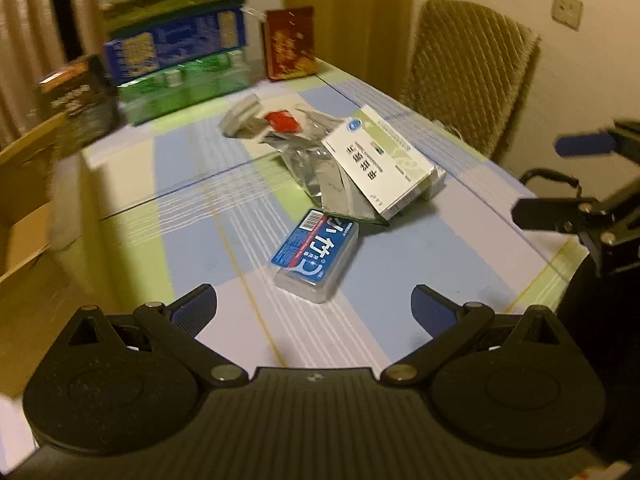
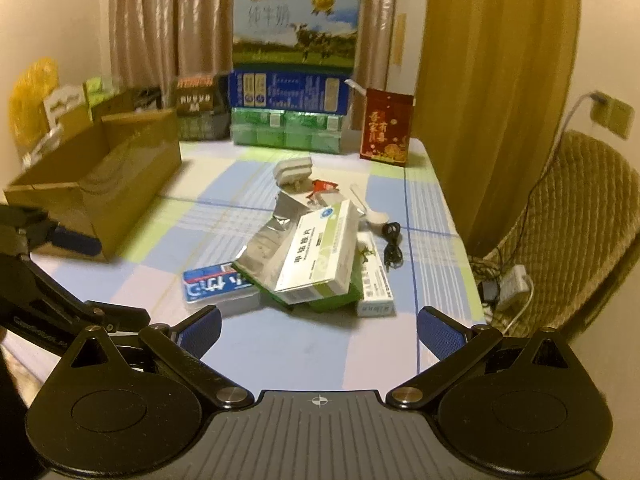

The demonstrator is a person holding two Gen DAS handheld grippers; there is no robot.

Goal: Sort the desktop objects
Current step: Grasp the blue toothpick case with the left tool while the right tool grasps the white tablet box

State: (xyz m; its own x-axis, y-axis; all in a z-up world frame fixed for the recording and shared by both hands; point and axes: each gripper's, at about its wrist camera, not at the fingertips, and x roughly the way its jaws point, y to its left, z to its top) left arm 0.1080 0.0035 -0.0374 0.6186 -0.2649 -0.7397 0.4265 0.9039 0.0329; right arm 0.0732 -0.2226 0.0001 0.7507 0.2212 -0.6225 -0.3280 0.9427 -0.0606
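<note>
Bare tablecloth point(image 2: 320, 352) lies open before you; the cardboard box point(image 2: 100, 184) blocks the left, stacked cartons point(image 2: 288, 120) the rear.

Left gripper point(image 1: 314, 308): jaws spread wide — nothing between them.
Right gripper point(image 2: 319, 330): jaws likewise wide apart, empty, held level.

Before you: crinkled glossy silver foil pouch point(image 2: 268, 248); clear smooth plastic case point(image 1: 316, 256); matt brown cardboard box point(image 2: 100, 184); checked cloth table cover point(image 2: 224, 208).

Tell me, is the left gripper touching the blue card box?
Apart. The left wrist view shows bare tablecloth between the open left gripper and the blue card box.
</note>
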